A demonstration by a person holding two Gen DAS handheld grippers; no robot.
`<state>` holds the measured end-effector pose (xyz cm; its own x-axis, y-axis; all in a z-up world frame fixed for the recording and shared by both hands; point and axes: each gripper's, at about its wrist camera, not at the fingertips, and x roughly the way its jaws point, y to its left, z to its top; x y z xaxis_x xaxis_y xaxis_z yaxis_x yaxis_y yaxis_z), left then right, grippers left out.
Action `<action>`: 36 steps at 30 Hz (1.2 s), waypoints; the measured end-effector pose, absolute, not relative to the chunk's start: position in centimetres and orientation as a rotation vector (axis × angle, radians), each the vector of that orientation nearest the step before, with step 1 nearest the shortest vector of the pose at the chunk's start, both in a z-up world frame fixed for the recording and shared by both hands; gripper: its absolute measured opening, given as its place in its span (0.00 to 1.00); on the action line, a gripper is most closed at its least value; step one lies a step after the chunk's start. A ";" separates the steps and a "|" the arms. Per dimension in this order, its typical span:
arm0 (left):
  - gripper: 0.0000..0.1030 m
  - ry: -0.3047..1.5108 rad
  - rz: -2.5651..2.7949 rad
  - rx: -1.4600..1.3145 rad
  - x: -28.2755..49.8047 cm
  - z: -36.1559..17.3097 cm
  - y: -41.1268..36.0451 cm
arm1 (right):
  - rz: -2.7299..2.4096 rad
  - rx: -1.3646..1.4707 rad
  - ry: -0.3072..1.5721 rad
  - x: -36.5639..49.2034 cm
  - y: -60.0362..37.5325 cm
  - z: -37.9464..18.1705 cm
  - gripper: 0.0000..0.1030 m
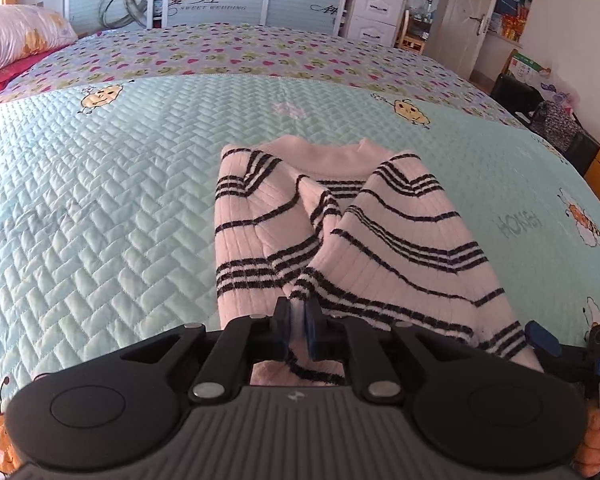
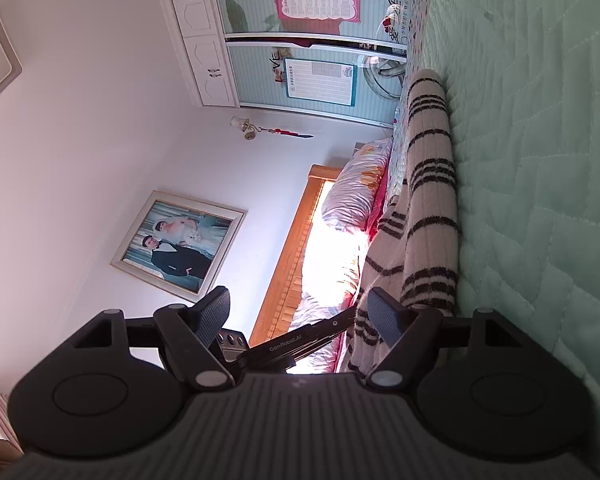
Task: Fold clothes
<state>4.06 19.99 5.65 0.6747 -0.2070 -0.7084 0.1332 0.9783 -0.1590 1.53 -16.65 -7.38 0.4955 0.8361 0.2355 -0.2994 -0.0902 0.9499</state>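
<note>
The hem of the striped sweater (image 1: 340, 232) on the bed (image 1: 100, 200) is pinched by the left gripper (image 1: 299, 320); the right gripper (image 2: 300, 312) is held spread, empty, beside it.

Light: bright, even daylight
Glare: blown-out white patch on headboard (image 2: 300, 264), right wrist view
Edges: fisheye bending, dark corner vignetting
Focus: mostly sharp; far room slightly soft

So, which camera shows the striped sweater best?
The left wrist view: the striped sweater lies spread on the quilt, collar and both folded-in sleeves visible, its hem pinched in the left gripper. The right wrist view, rolled sideways, shows only its side edge beside the open right gripper.
</note>
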 end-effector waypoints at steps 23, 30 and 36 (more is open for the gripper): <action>0.36 0.705 -0.231 -0.377 0.1 4.5 21.6 | 0.516 0.840 0.815 17.3 -9.8 -3.5 0.25; 0.39 0.706 -0.232 -0.414 -0.6 4.5 21.8 | 0.508 0.888 0.743 15.3 -11.3 -2.5 0.30; 0.44 0.684 -0.204 -0.489 -3.0 5.7 23.0 | 0.506 0.745 0.759 18.1 -9.2 -0.7 0.42</action>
